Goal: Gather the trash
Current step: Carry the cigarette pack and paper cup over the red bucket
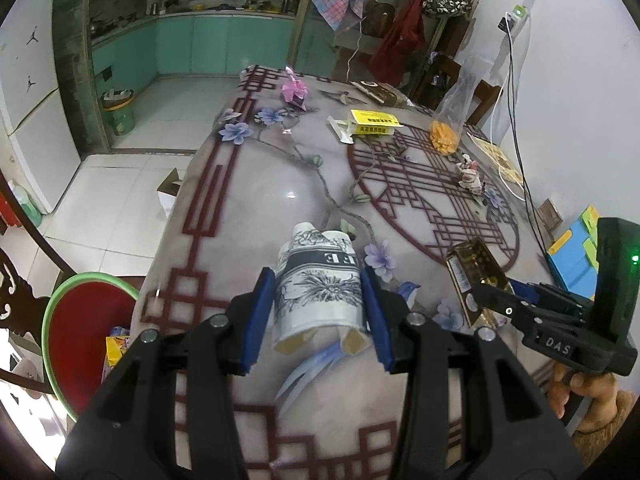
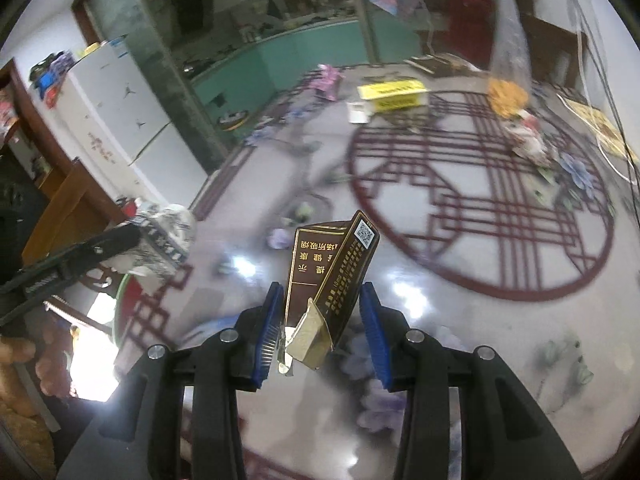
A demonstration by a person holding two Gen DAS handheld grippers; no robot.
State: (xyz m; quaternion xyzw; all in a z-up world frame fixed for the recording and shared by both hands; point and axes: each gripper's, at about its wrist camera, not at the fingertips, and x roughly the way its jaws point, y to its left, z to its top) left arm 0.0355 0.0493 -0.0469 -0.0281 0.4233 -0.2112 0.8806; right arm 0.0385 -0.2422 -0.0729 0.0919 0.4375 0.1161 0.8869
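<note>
2 grippers carry trash above the patterned table [image 1: 248, 184]: left gripper [image 1: 318, 312] clamps a crumpled white floral-print paper packet [image 1: 316, 280], right gripper [image 2: 322, 330] clamps a dark brown cigarette box [image 2: 328, 272], likely bound for the red green-rimmed basin [image 1: 88, 320]

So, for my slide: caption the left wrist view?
Left gripper clamps a paper cup over the table; red bin below.

Home dining room: fridge [image 1: 28, 92], table [image 1: 256, 184].

Bare tabletop [image 1: 248, 216] before yellow box [image 1: 374, 120]
</note>
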